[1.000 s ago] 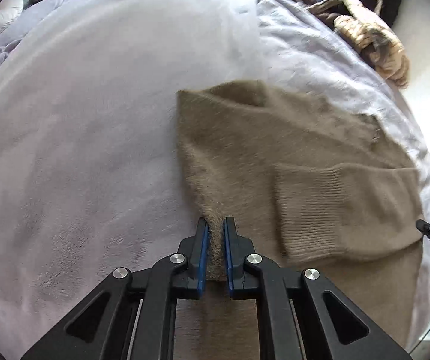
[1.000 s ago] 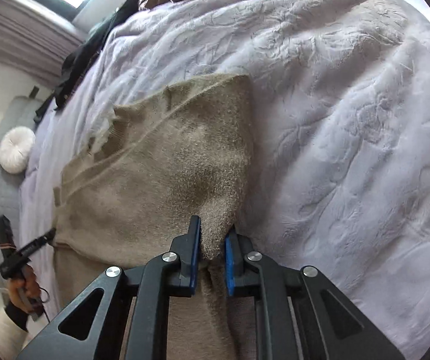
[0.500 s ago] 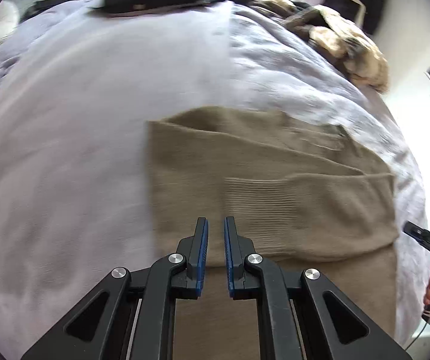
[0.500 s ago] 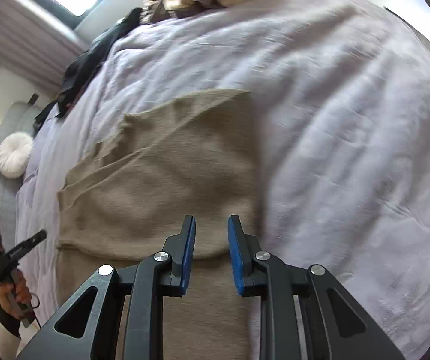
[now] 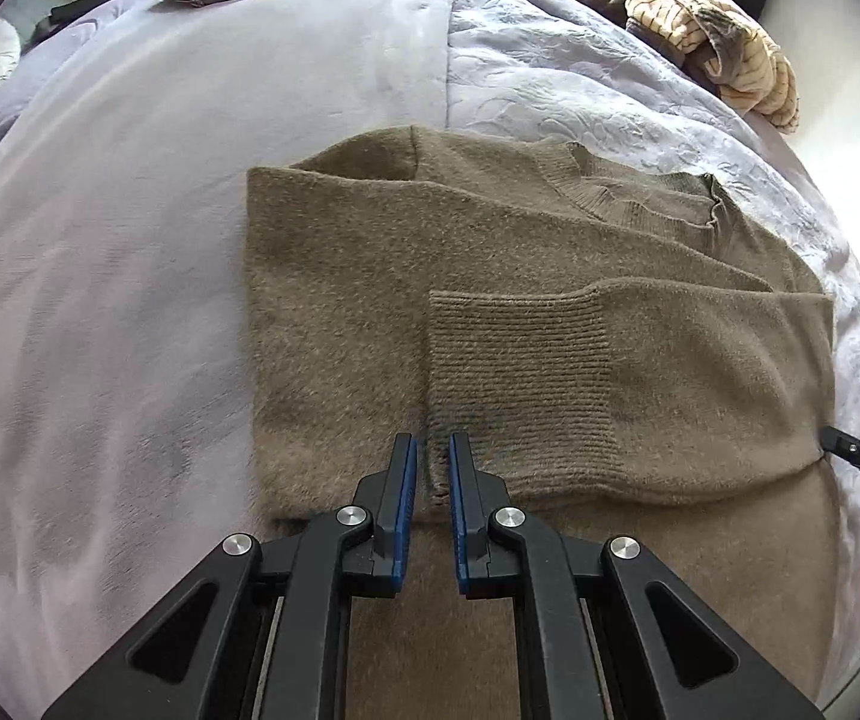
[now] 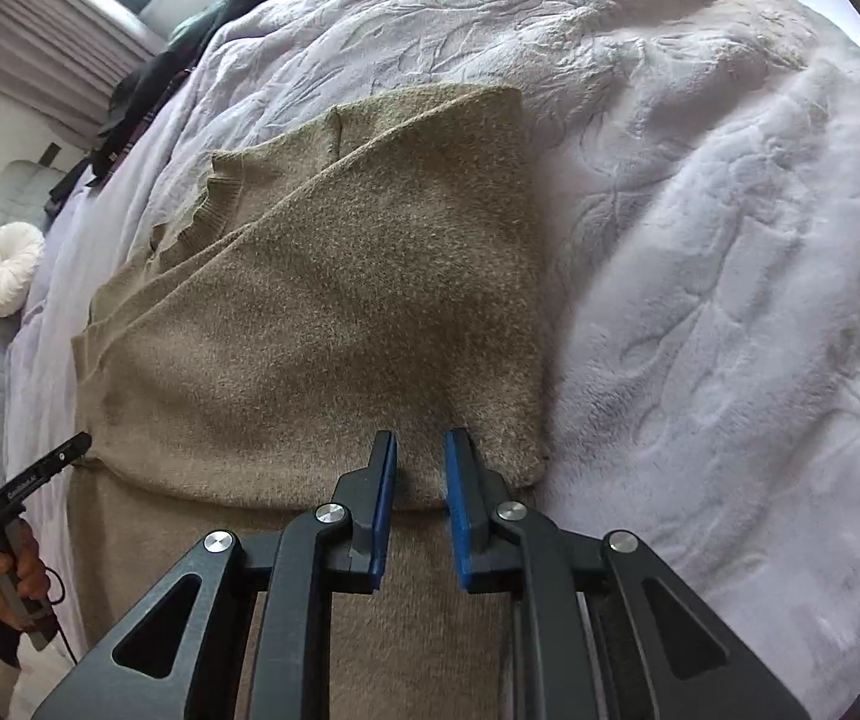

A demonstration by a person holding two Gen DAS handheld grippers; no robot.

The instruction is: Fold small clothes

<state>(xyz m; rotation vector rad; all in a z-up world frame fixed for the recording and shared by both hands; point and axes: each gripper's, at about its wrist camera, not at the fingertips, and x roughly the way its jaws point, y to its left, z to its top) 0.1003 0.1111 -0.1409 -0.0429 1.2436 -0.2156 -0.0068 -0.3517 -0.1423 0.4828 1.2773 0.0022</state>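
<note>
With no writing legible, the folded sweater (image 5: pixel 550 312) lies on the bed (image 5: pixel 129 240) below the empty clenched left claw (image 5: pixel 430 468) and released right claw (image 6: pixel 420 468).

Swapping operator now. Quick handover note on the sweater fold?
Left hand-held gripper: shut, nothing held, over the ribbed cuff.
Right hand-held gripper: jaws slightly apart and just moving, nothing between them, above the sweater's folded edge.
Sweater: flat on the lilac bedspread.
Done: both sleeves folded across the chest.
Left: fold the lower body, near the grippers, up over the top.
</note>
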